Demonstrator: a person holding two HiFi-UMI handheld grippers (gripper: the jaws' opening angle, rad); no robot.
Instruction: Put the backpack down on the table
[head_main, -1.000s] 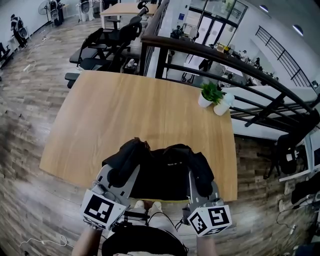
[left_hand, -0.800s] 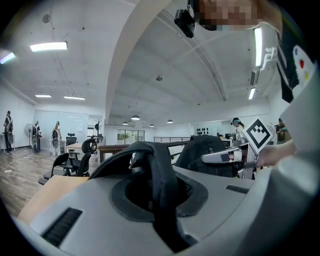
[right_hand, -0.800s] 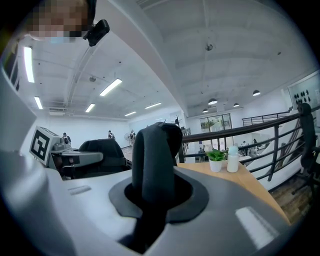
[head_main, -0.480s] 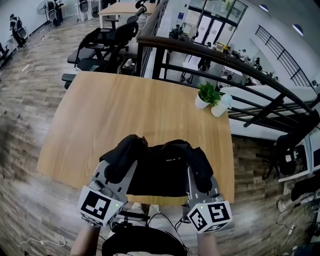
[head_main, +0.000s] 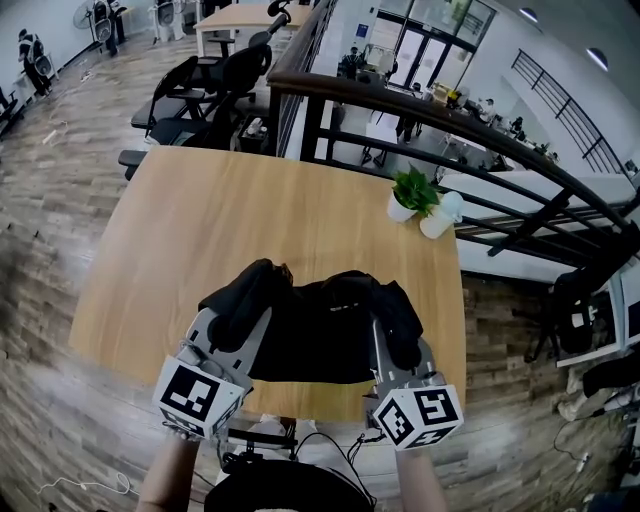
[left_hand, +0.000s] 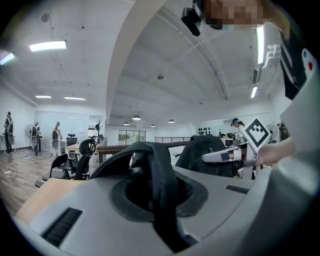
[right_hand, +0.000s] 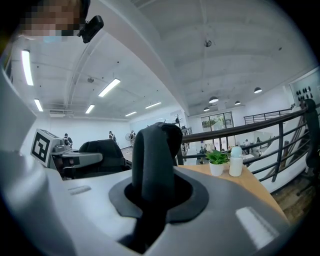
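Observation:
The black backpack hangs between my two grippers over the near part of the wooden table. My left gripper is shut on the left shoulder strap, which fills the gap between its jaws. My right gripper is shut on the right shoulder strap, which stands upright out of its jaws. In the left gripper view the backpack's body and the right gripper's marker cube show to the right. Whether the bag's bottom touches the tabletop is hidden.
A small potted plant and a white bottle stand at the table's far right corner. Behind the table runs a dark railing. Black office chairs stand beyond the far left edge.
Both grippers have carried the backpack forward, further in over the table's near edge. The grip on both straps is unchanged.

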